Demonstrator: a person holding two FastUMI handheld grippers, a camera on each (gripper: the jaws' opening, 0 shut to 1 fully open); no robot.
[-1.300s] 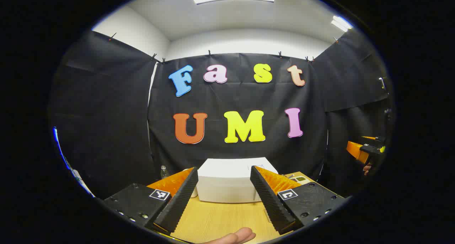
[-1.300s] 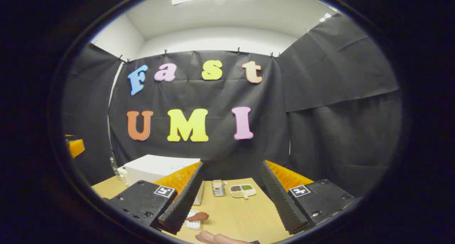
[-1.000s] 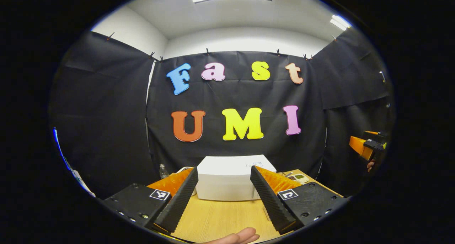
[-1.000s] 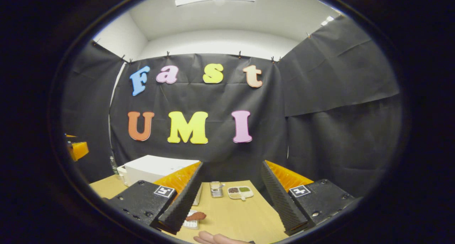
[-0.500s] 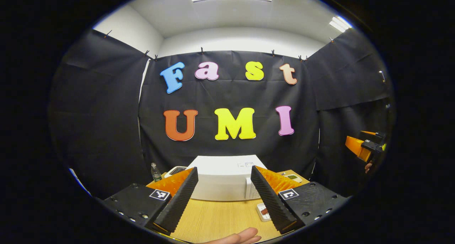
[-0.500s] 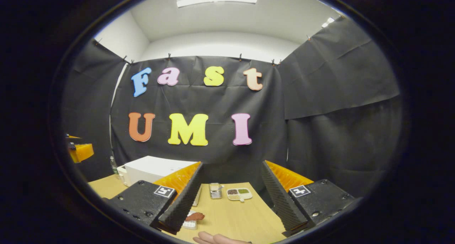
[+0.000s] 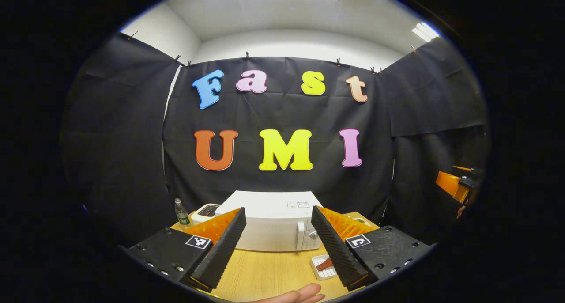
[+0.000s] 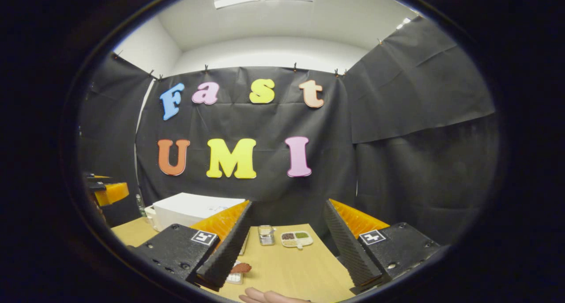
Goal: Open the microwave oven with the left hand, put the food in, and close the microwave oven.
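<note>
Left gripper (image 7: 276, 250): jaws spread wide, nothing between them, held above the near part of the wooden table (image 7: 265, 272). At twelve o'clock from it, framed in the gap between the fingers, stands the white microwave oven (image 7: 271, 225), door shut. The oven's long axis runs crosswise to the gripper's line of sight. Its control panel, with what appears to be a vertical handle beside it, sits at the right end of the front, at about one o'clock. The handle detail is too small to confirm.

Right gripper (image 8: 287, 245): jaws likewise wide apart and empty. In the right gripper view the oven lies at about ten o'clock, partly behind the left finger.

Food (image 8: 240, 267): a brown piece on a small white tray (image 7: 322, 267), resting on the table in front of the oven's right end. It lies at about seven o'clock low in the right gripper view, and at five o'clock, against the right finger, in the left gripper view.

Judgement: the task is at its first step, door not yet opened. The left gripper faces the oven squarely and is the nearer to it. The opening move calls for a forward reach, biased toward one o'clock.

Also on the table: a bottle (image 7: 181, 211) at ten o'clock, a compartment dish (image 8: 296, 238) far back.
</note>
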